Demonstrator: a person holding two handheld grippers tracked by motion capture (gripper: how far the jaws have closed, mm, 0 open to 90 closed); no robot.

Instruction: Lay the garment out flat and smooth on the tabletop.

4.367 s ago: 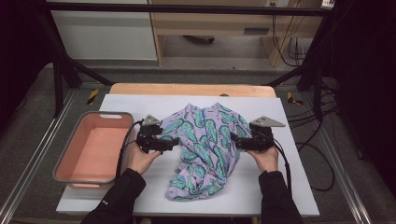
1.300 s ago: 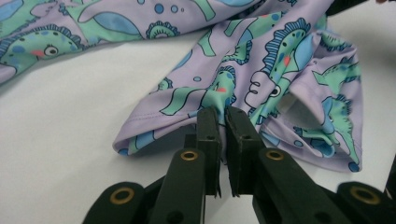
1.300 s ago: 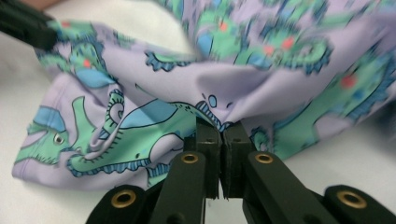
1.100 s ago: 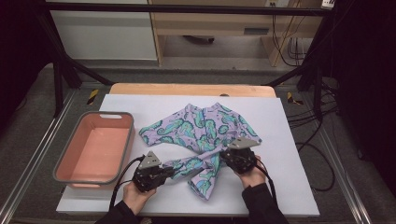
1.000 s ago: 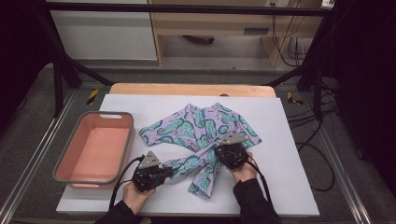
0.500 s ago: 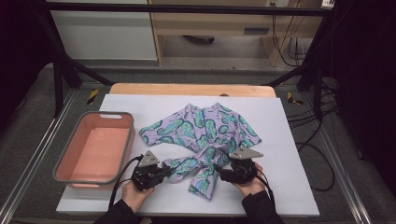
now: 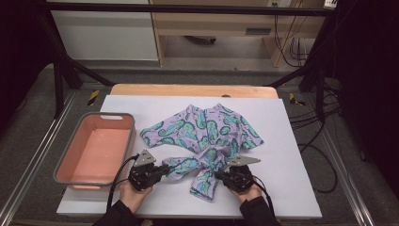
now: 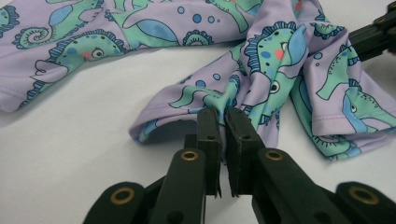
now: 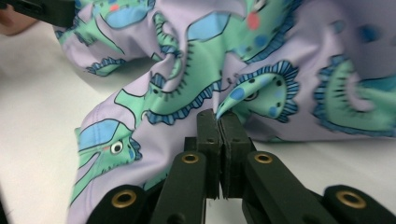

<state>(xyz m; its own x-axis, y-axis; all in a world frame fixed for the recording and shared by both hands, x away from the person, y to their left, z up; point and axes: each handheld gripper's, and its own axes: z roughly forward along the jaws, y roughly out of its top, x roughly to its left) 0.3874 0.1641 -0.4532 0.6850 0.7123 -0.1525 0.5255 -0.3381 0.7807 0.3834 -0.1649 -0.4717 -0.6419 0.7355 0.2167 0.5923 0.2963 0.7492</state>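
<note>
Right tool (image 7: 220, 175) just closed, now pinching the garment (image 7: 207, 141) lower down

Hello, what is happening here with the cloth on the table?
A person is working a purple seahorse-print garment on a white table, with a hand-held gripper in each hand. The left gripper is shut on a fold at the garment's near edge. The right gripper has just closed its fingers on another fold beside it. A pink tub waits at the left.

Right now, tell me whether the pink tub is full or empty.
Empty. The high view shows the pink tub with a bare floor; the seahorse-print garment lies outside it on the white table.
</note>
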